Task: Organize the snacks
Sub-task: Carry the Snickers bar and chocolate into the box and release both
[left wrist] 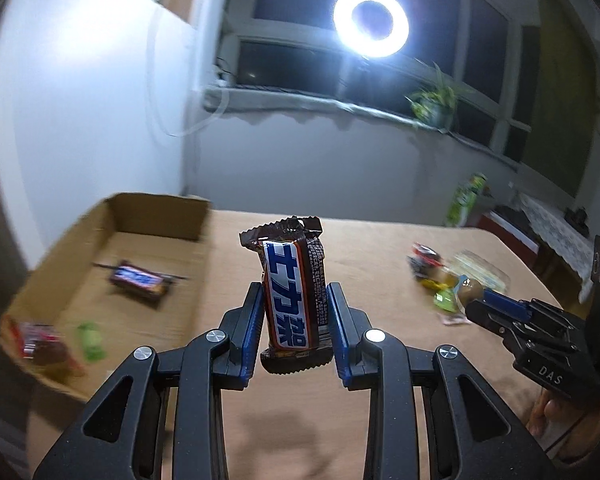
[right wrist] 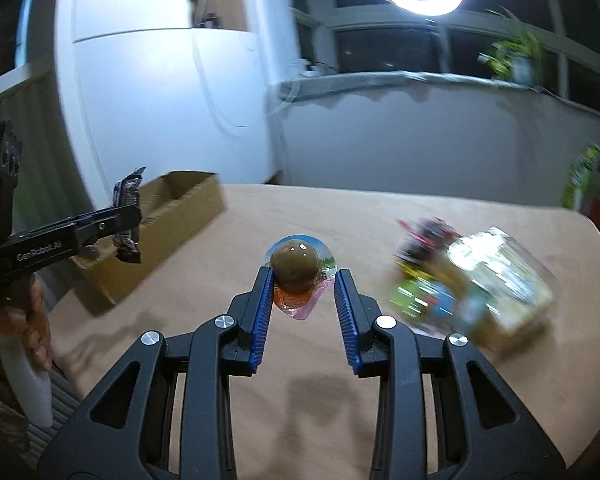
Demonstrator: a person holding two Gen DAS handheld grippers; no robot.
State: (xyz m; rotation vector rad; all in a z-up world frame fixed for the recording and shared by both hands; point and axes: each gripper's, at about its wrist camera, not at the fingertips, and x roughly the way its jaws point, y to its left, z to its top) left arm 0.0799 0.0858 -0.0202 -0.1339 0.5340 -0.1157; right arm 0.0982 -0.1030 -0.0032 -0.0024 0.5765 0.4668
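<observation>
My left gripper (left wrist: 294, 294) is shut on a brown chocolate bar (left wrist: 292, 292) with a blue and white label, held upright above the table. To its left stands an open cardboard box (left wrist: 120, 208) holding another chocolate bar (left wrist: 140, 278), a red packet (left wrist: 40, 344) and a green candy (left wrist: 91, 340). My right gripper (right wrist: 302, 276) is shut on a small jelly cup (right wrist: 294, 266) with a brown dome. In the left wrist view the right gripper (left wrist: 474, 294) sits at the right with that cup (left wrist: 470, 290). In the right wrist view the left gripper (right wrist: 134, 216) carries the bar (right wrist: 127, 192) beside the box (right wrist: 188, 196).
A blurred pile of snacks (right wrist: 424, 276) and a clear plastic tub (right wrist: 500, 276) lie on the tan table (right wrist: 300, 400) at the right. A ring light (left wrist: 371, 22), window sill and potted plant (left wrist: 434, 102) stand behind. A person's hand (right wrist: 36, 320) grips the left handle.
</observation>
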